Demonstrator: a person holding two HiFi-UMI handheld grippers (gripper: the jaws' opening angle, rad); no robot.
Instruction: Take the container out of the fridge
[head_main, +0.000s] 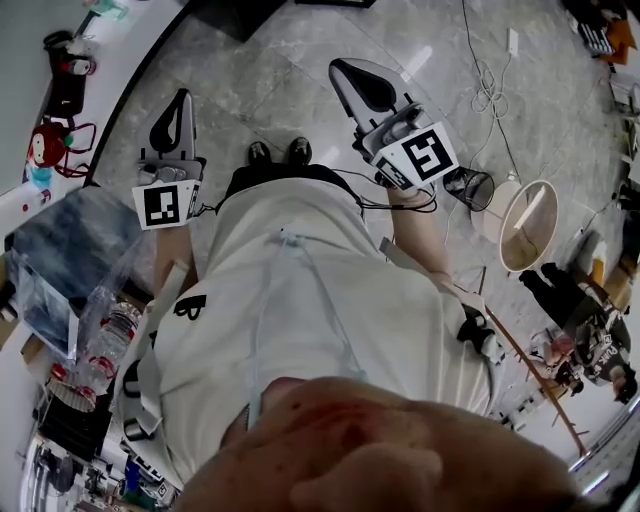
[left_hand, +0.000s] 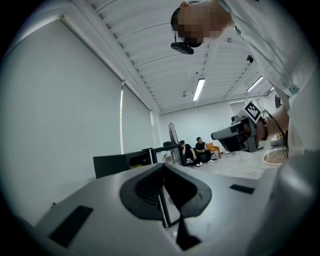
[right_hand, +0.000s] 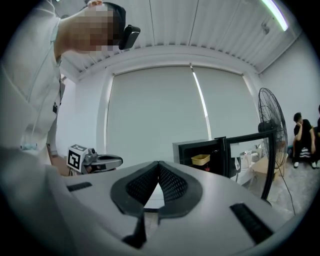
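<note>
Right tool (right_hand: 158, 164) is held level, its jaws pressed together with nothing between them. The left tool (left_hand: 163, 167) is also level, its jaws meeting at the tips and empty. A standing person carries both out in front, side by side and apart, above a marbled floor (head_main: 280, 90).

Ahead of the right tool and off to its right, well away from it, stands a small black fridge (right_hand: 192, 150). Its glass door (right_hand: 247, 155) is swung open. A yellow container (right_hand: 200, 159) sits on a shelf inside, beyond the jaws' reach.

This looks like the approach, with nothing grasped yet. To do it well, the person likely needs to walk closer with the right tool aimed at the opening. The jaws should be spread wide before they reach the shelf. Coming in level and left of the door's edge should avoid a knock. Gripping the container by one wall and drawing it straight back should keep it from catching the frame or tipping.
</note>
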